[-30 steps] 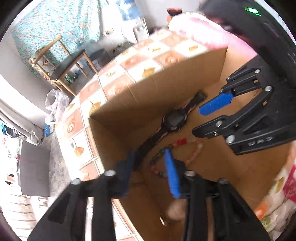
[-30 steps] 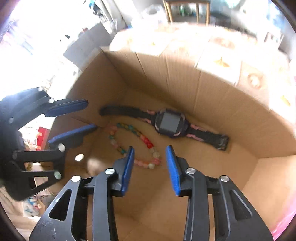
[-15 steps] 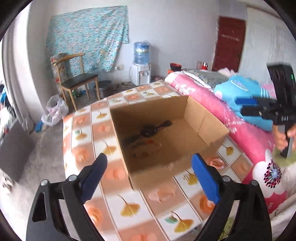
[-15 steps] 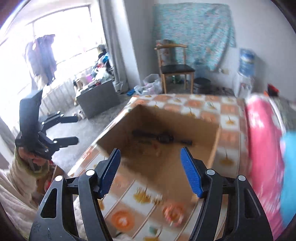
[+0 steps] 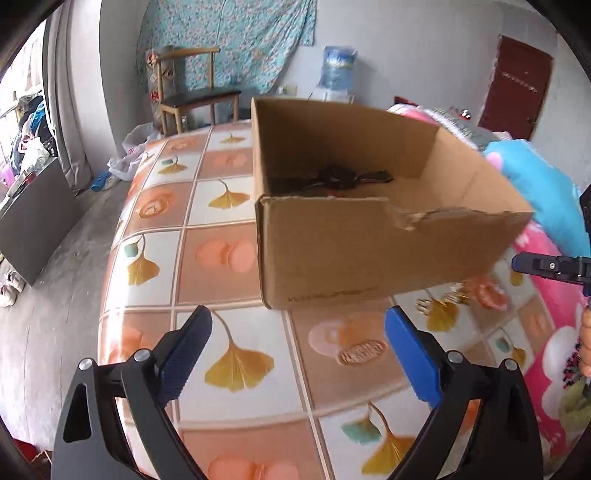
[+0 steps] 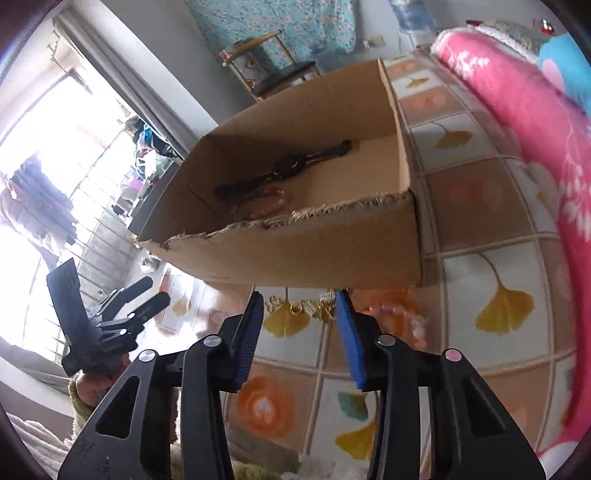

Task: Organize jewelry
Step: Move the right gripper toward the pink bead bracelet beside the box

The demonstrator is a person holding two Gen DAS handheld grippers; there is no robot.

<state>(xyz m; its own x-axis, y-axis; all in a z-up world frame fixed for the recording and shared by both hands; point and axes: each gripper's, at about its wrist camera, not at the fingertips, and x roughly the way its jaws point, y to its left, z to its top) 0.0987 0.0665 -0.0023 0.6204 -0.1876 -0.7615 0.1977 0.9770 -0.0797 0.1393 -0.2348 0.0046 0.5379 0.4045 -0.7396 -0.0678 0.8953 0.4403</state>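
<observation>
A glossy tablecloth (image 5: 236,354) printed with ginkgo leaves and peach squares covers the table. Both grippers have pulled back out of the cardboard box (image 5: 369,254), where they hovered over the jewelry a second ago, and now hang over the near tabletop. The left gripper (image 5: 297,354) has its ribbed blue pads (image 5: 410,358) spread wide and empty, having opened during the retreat. The right gripper (image 6: 300,325) has just been closing; its jaws stand moderately apart with nothing between them, above small gold-coloured pieces (image 6: 314,306) and a pale pink bead strand (image 6: 399,314) lying on the cloth in front of the box's near wall. That wall is plain corrugated card with a ragged torn top edge. Inside, a black watch (image 6: 288,166) lies stretched flat, a beaded bracelet (image 6: 269,199) just beside it. Beyond stand a wooden chair (image 5: 195,88) and a floral curtain (image 5: 229,33).
</observation>
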